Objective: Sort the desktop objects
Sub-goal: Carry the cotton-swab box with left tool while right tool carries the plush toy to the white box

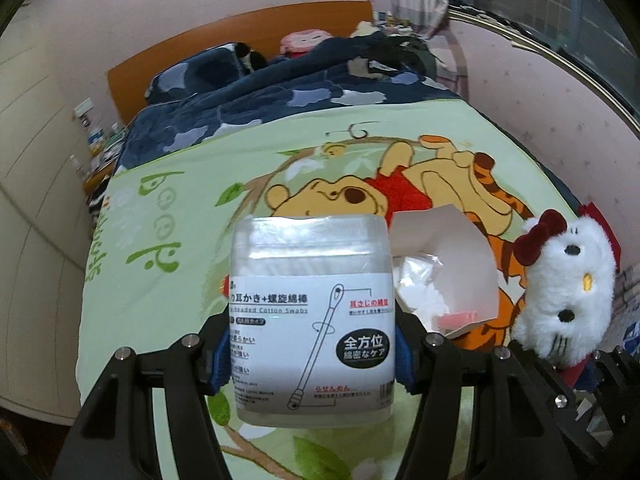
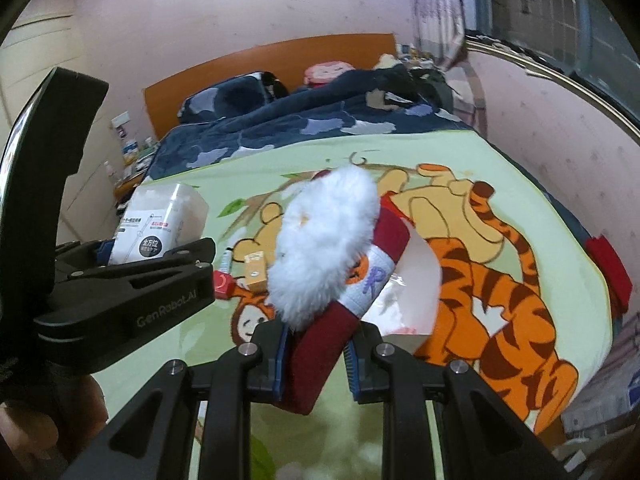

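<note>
1. While both grippers hang over the green cartoon blanket, the left gripper has its jaws clamped on the sides of a clear cotton swab box, held upright off the blanket.
2. Right gripper has its jaws clamped on the dark red body of a white plush cat; the fluffy head tilts left and blocks the middle of that view.
3. Just right of the swab box sits an open white paper box holding crumpled clear wrapping and something pink; what exactly, can't tell.
4. Past the plush, a small orange box, a red item and a thin tube lie close together on the blanket, partly hidden.
5. Navy quilt is piled at the far end, in front of the orange headboard.
6. Left gripper's body fills the right view's left edge.
</note>
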A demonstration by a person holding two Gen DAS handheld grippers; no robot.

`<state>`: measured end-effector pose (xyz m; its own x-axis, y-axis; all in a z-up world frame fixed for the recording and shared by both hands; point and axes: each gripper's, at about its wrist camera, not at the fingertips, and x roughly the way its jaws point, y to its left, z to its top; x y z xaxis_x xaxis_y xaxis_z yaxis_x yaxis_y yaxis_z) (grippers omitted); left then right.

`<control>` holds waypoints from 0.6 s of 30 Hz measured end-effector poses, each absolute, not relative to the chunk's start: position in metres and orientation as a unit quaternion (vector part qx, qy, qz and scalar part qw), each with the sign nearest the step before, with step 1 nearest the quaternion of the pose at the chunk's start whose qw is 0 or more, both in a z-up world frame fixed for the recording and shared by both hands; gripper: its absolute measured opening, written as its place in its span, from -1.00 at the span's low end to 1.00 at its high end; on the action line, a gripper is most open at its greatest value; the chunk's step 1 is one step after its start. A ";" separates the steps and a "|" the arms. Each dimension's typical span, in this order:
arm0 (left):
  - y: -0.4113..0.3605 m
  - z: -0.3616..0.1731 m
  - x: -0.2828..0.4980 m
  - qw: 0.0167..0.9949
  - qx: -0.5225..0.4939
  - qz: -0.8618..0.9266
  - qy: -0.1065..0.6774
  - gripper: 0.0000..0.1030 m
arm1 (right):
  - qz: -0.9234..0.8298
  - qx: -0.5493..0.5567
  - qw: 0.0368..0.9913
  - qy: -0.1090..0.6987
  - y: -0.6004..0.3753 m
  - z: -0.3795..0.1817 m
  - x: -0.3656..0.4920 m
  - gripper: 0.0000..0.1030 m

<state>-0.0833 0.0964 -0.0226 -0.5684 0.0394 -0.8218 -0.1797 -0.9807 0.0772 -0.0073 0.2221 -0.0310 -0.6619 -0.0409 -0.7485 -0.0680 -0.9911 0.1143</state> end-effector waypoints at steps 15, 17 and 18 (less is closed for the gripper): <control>0.152 -0.047 -0.103 0.109 -0.476 0.865 0.112 0.22 | 0.900 -0.425 0.054 0.083 0.266 -0.043 -0.014 -0.56; 0.156 -0.051 -0.108 0.114 -0.478 0.863 0.118 0.22 | 0.898 -0.429 0.056 0.084 0.269 -0.047 -0.018 -0.56; 0.158 -0.053 -0.110 0.117 -0.479 0.861 0.121 0.22 | 0.897 -0.431 0.057 0.085 0.270 -0.049 -0.019 -0.56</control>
<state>-0.1104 0.1576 -0.0530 -0.5130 0.0863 -0.8540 -0.3175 -0.9434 0.0953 -0.0191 0.2698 -0.0491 -0.6229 0.0289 -0.7818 -0.1745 -0.9793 0.1028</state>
